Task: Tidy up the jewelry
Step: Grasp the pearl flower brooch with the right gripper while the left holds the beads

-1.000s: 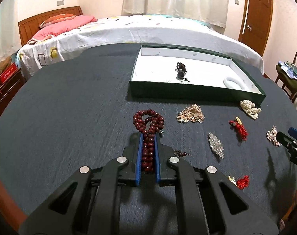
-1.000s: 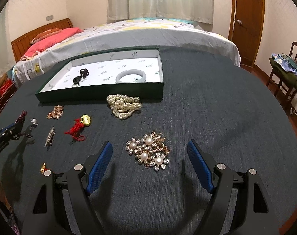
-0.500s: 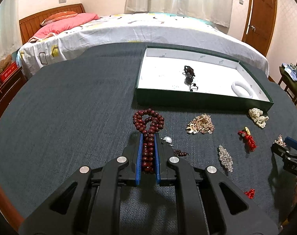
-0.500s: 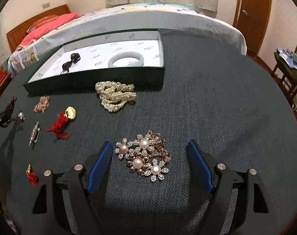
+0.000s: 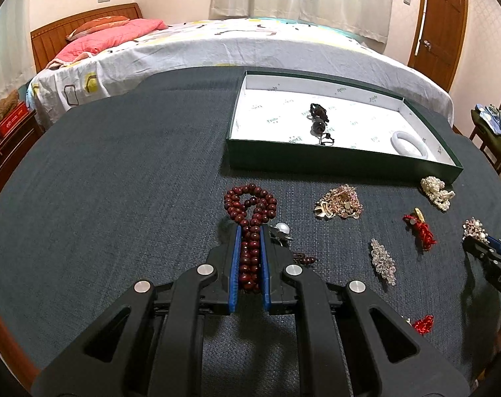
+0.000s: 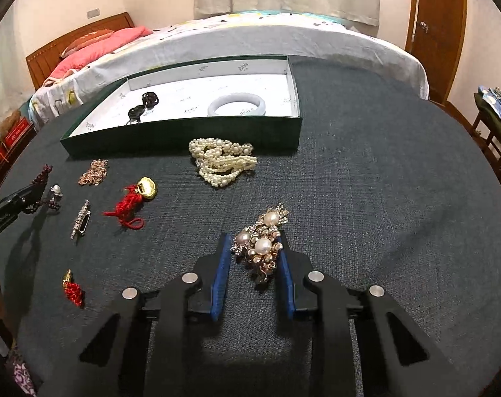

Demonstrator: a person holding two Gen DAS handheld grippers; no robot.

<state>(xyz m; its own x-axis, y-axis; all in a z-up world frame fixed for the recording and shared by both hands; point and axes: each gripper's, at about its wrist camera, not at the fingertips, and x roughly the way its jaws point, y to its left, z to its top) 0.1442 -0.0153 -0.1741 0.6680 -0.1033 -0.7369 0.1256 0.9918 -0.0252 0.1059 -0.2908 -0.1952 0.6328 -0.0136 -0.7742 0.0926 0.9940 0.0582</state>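
Note:
My left gripper (image 5: pixel 250 228) is shut on a dark red bead bracelet (image 5: pixel 250 198), whose loop spills out ahead of the tips onto the dark tablecloth. In the right wrist view my right gripper (image 6: pixel 253 241) is closing its jaws around a gold flower brooch with pearls (image 6: pixel 267 218). Both blue pads touch the brooch, which is bunched up between them. The green box with a white lining (image 5: pixel 333 162) stands beyond, holding a white bangle (image 5: pixel 409 144) and a black piece (image 5: pixel 318 119).
Between the grippers lie a pearl strand (image 6: pixel 222 162), a gold chain heap (image 6: pixel 95 172), a red tassel with a gold charm (image 6: pixel 131 201), a silver bar brooch (image 6: pixel 81 218), a small red knot (image 6: pixel 73 289) and a pearl earring (image 6: pixel 55 190). A bed stands behind the table.
The right gripper's jaws have swung in from wide apart onto the pearl flower brooch, squeezing it narrower. The left gripper still grips the red beads and has barely moved.

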